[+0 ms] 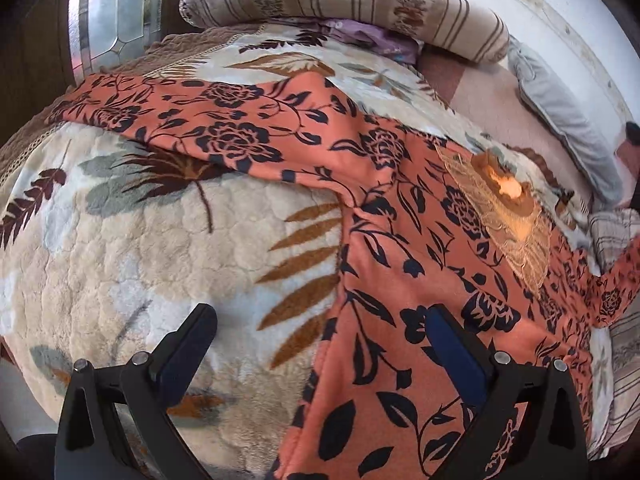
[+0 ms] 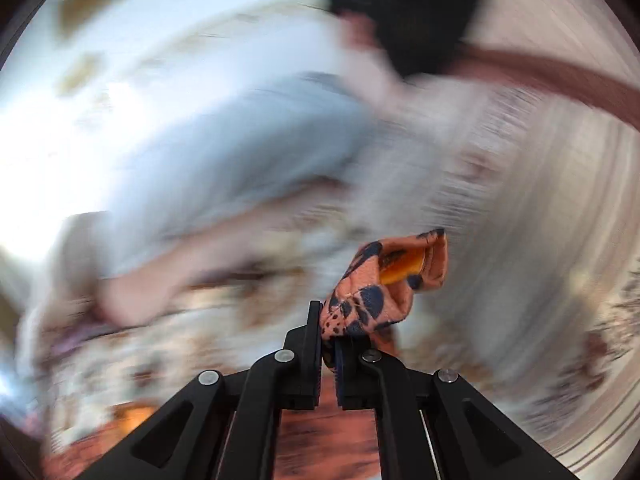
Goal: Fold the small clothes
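An orange garment [image 1: 400, 208] with a dark flower print lies spread on the bed, with a lace collar patch [image 1: 504, 216] at the right. One sleeve stretches to the upper left. My left gripper [image 1: 320, 336] is open and empty, just above the garment's left side edge. My right gripper [image 2: 329, 332] is shut on the garment's sleeve end [image 2: 384, 280], which sticks up bunched between the fingers. The right wrist view is heavily blurred by motion.
A fleece blanket [image 1: 132, 248] with a leaf print covers the bed. A striped rolled quilt [image 1: 344, 4] and a grey pillow [image 1: 568, 120] lie at the far side, by a white wall. A mirrored door [image 1: 112, 12] stands at upper left.
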Tool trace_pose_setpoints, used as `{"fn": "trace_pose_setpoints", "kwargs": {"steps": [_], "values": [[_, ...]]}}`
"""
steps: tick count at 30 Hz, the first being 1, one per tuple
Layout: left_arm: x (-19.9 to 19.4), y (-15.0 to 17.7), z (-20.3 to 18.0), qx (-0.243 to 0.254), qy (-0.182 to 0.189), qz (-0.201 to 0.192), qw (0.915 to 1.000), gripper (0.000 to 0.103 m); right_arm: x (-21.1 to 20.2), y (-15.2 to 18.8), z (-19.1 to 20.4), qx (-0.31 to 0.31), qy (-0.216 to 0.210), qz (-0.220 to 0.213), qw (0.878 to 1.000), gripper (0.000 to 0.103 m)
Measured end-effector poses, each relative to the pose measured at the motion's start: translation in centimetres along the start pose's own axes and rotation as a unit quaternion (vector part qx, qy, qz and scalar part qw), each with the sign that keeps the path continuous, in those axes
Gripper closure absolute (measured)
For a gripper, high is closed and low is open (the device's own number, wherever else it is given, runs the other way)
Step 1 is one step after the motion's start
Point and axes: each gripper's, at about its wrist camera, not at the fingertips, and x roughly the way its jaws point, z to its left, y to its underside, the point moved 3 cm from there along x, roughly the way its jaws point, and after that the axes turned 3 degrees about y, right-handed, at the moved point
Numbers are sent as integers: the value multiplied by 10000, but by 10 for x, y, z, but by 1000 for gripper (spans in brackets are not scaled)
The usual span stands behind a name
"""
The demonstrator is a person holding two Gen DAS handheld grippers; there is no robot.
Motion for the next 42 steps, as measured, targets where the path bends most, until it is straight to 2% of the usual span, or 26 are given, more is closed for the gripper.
{"fn": "trace_pose_setpoints", "kwargs": {"steps": [3, 7, 9, 10, 12, 13, 14, 15, 17, 18, 20, 22, 25, 27, 28, 29, 30, 32, 34, 35, 36, 37, 38, 40, 42], "values": [[-11, -3, 12, -174, 12, -197, 9997, 0, -45, 27, 105, -304, -1137, -71, 9930, 98], [-25, -5, 32, -457, 50, -412, 9981, 0, -79, 95, 229, -308, -2621, 287, 9641, 98], [-29, -7, 43, -587, 2, -501, 9970, 0, -79, 139, 267, -152, -3079, 613, 9493, 98], [-31, -8, 49, -647, -45, -553, 9964, 0, -73, 167, 287, -70, -3250, 809, 9422, 94], [-32, -9, 59, -779, -209, -667, 9945, 0, -49, 211, 312, -16, -3388, 1136, 9340, 90], [-31, -8, 63, -819, -299, -678, 9939, 0, -25, 233, 326, -239, -3238, 1312, 9367, 61], [-29, -8, 66, -847, -396, -636, 9936, 0, 1, 259, 336, -594, -2910, 1607, 9413, 35], [-26, -8, 69, -853, -424, -561, 9939, 0, 27, 286, 337, -735, -2634, 2022, 9404, 16], [-24, -7, 74, -922, -293, -500, 9940, 0, 51, 323, 308, -668, -2376, 2585, 9340, 16], [-25, -6, 77, -1000, -266, -547, 9931, 0, 51, 326, 289, -514, -2341, 2581, 9359, 16], [-26, -6, 80, -1092, -214, -580, 9921, 0, 38, 314, 264, -350, -2370, 2357, 9418, 16], [-28, -4, 80, -1151, -137, -598, 9915, 0, 27, 279, 251, -343, -2410, 2103, 9468, 16], [-41, -8, 76, -1126, 46, -729, 9910, 0, 35, 248, 227, -223, -2391, 1908, 9518, 14], [-58, -16, 74, -1065, 87, -1032, 9889, 0, 62, 246, 202, -168, -1845, 1940, 9634, 8], [-65, -21, 75, -1046, 137, -1155, 9877, 0, 86, 251, 181, -205, -1233, 2166, 9682, 8], [-71, -27, 77, -1016, 194, -1245, 9868, 0, 104, 259, 164, -45, -915, 2494, 9641, 10], [-73, -30, 79, -992, 226, -1268, 9867, 0, 101, 254, 156, 199, -1214, 2413, 9626, 12], [-63, -35, 88, -1098, 499, -1083, 9868, 0, 76, 238, 160, 218, -1698, 2091, 9628, 12], [-36, -31, 101, -1482, 895, -468, 9838, 0, 53, 234, 172, 38, -2093, 1846, 9603, 12], [-26, -27, 104, -1614, 1041, -238, 9811, 0, 53, 238, 177, -88, -2178, 1913, 9570, 11], [-16, -22, 110, -1805, 1211, -56, 9761, 0, 65, 248, 183, -326, -2048, 2174, 9538, 11], [-19, -20, 111, -1875, 1293, -205, 9735, 0, 80, 258, 184, -453, -1721, 2420, 9538, 11], [-23, -18, 114, -2037, 1412, -254, 9685, 0, 88, 265, 181, -368, -1627, 2475, 9544, 11], [-24, -16, 121, -2305, 1727, -149, 9575, 0, 79, 263, 182, -358, -1760, 2145, 9601, 11], [-25, -16, 128, -2365, 2039, -22, 9500, 0, 77, 269, 184, -556, -1766, 2061, 9609, 11]]}}
